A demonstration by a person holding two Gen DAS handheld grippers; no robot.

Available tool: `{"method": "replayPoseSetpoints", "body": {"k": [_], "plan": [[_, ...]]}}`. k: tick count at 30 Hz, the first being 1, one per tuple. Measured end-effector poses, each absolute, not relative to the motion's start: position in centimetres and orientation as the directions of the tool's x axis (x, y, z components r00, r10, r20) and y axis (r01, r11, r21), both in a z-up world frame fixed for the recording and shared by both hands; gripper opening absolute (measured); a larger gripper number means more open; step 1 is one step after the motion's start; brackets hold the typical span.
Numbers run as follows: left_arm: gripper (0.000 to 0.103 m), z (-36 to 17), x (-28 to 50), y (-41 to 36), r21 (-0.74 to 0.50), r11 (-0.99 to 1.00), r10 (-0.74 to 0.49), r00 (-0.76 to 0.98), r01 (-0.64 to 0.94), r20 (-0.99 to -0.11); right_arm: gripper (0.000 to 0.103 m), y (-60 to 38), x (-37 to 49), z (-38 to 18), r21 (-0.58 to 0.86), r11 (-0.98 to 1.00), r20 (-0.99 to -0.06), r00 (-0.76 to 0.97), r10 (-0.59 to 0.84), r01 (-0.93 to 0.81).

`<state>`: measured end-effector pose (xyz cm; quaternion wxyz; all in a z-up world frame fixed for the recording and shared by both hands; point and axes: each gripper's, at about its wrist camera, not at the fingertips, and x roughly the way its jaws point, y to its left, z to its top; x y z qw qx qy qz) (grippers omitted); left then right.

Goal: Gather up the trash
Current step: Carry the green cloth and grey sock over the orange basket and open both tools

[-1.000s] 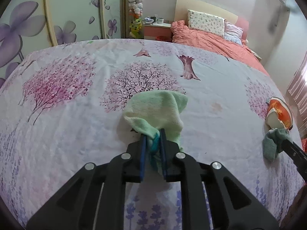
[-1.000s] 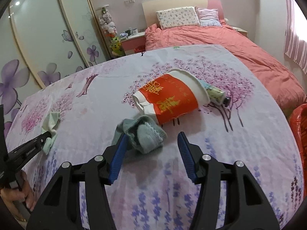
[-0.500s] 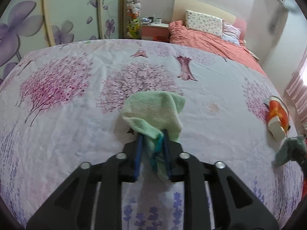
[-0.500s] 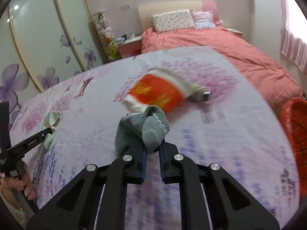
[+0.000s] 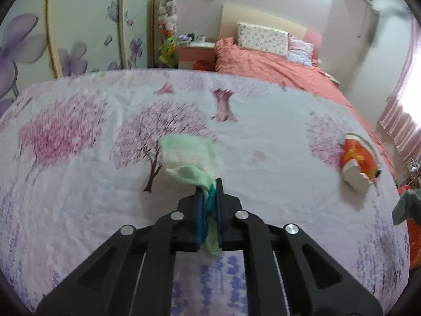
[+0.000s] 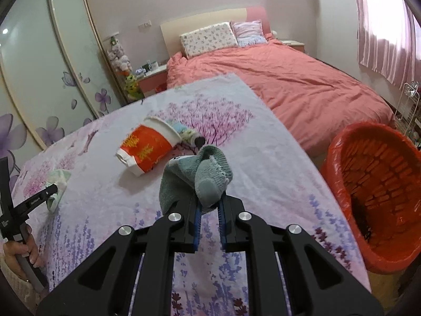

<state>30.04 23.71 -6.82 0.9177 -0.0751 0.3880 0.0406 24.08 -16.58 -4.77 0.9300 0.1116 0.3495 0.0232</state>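
Both grippers are clamped on cloth: my left gripper (image 5: 209, 192) has just been closing and pinches one corner of the pale green cloth (image 5: 190, 158), the rest of it draped ahead of the jaws over the flowered sheet (image 5: 79, 184); my right gripper (image 6: 209, 205) has shut on the grey-green sock (image 6: 196, 176), which bunches in a lump above the fingertips, clear of the sheet. I judge both pieces light and limp, so they will sag and swing rather than hold shape, and a pinch through a thick fold looks safer than one on a thin edge. On the sheet beyond lies the red paper cup (image 6: 147, 148), tipped on its side and looking crushable; I'd take it by the rim, gently. At my right stands the red-lined bin (image 6: 376, 192), near the sheet's edge.
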Motion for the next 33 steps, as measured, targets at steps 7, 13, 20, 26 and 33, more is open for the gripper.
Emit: {"method": "replayPoseSetpoints", "body": {"k": [7, 13, 20, 26, 33], "plan": [[0.009, -2.3, 28.4, 20.1, -0.109, 0.993, -0.036, 0.761, -0.047, -0.648, 0.011, -18.4, 22.2, -2.4, 0.240, 0.970, -0.575, 0.810, 0.117, 0.030], [0.009, 1.2, 26.7, 16.5, -0.140, 0.988, -0.133, 0.801, 0.061, -0.584, 0.011, -20.0, 20.2, -0.2, 0.221, 0.974, -0.514, 0.854, 0.075, 0.047], [0.009, 4.4, 24.4, 9.6, -0.169, 0.959, -0.281, 0.806, 0.225, -0.520, 0.011, -23.6, 17.7, 1.4, 0.238, 0.965, -0.459, 0.888, 0.015, 0.107], [0.009, 5.9, 23.0, 2.3, -0.197, 0.902, -0.430, 0.764, 0.383, -0.481, 0.011, -26.8, 16.2, 1.7, 0.238, 0.955, -0.435, 0.898, -0.060, 0.178], [0.009, 5.7, 22.0, -6.8, -0.203, 0.819, -0.562, 0.676, 0.537, -0.477, 0.011, -31.2, 14.9, 1.1, 0.238, 0.932, -0.423, 0.893, -0.153, 0.273]]}}
